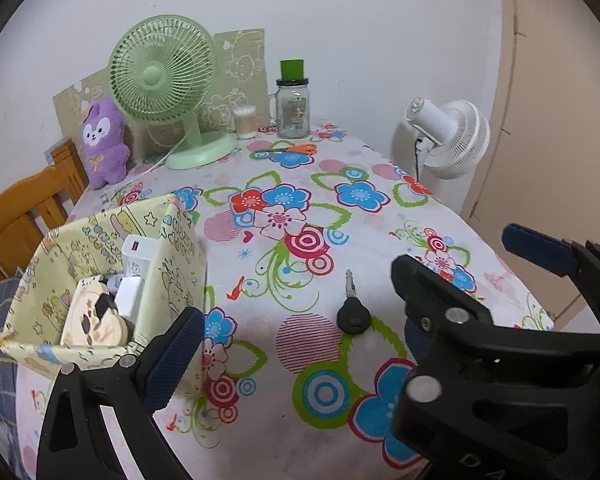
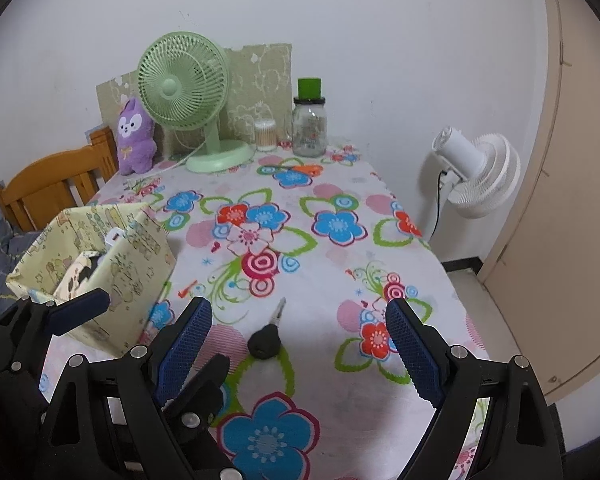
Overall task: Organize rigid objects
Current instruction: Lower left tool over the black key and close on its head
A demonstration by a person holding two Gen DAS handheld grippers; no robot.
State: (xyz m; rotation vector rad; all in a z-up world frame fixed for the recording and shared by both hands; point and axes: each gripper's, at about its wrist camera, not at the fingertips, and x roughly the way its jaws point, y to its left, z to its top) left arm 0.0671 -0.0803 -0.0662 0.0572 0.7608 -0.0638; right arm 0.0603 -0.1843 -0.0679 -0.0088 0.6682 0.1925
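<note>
now the black-headed metal key (image 2: 269,336) lies on the flowered tablecloth (image 2: 340,272), between the right gripper (image 2: 298,354)'s wide-open, empty jaws; it must close on it, then carry it left to the pale patterned box (image 2: 132,280); the left gripper (image 1: 300,320) is also wide open and empty

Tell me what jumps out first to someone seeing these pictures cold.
The loud floral tablecloth fills both views, with a lone black-headed key lying near its front edge between the open right gripper fingers. At the back stand a green desk fan and purple plush; a patterned box of items sits left.
</note>
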